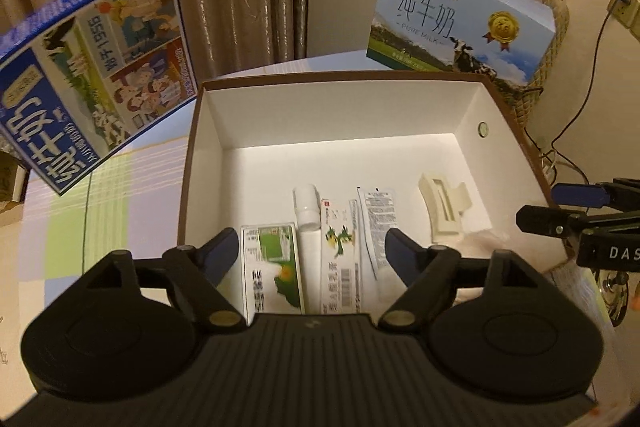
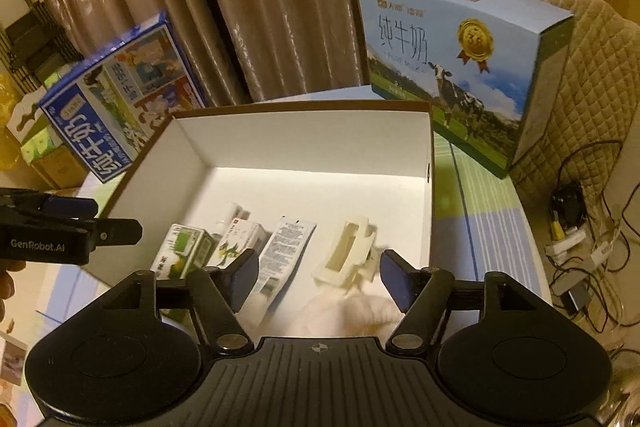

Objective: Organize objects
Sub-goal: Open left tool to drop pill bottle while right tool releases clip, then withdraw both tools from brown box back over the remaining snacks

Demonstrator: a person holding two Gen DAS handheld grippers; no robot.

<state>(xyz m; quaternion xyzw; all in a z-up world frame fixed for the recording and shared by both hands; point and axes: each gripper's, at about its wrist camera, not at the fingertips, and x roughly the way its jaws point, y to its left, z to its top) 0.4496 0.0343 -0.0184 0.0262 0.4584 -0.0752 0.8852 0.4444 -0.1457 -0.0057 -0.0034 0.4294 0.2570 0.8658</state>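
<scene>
The table (image 1: 100, 227), under its pale checked cloth, carries everything. At its far right corner stands the light-blue milk carton (image 1: 460, 23); at its far left edge the dark-blue milk carton (image 1: 92, 75) leans tilted. Between them, filling the middle, sits my open box (image 1: 344, 115), brown outside and white within.

All the small things lie along the near wall of the box. From the left corner: a green-and-white pack (image 1: 276, 267), a white tube (image 1: 308, 227) just beside it, a flat box with a green bird print (image 1: 340, 255), a printed sachet (image 1: 374, 223), and toward the right wall a cream hair claw (image 1: 444, 211). A soft white cloth (image 2: 352, 311) bunches at the near right corner, touching the hair claw.

I judge the items are in and I am backing off. To do this well I should lift both tools straight clear of the near wall, without snagging the cloth or nudging the row out of line, then see whether anything outside the box remains to be tidied.

My left gripper (image 1: 312, 255) stands well open above the pack, tube and bird box, holding nothing. My right gripper (image 2: 318, 275) also stands well open over the hair claw and sachet, gripping neither; its pads (image 2: 394, 279) touch nothing I can see.
</scene>
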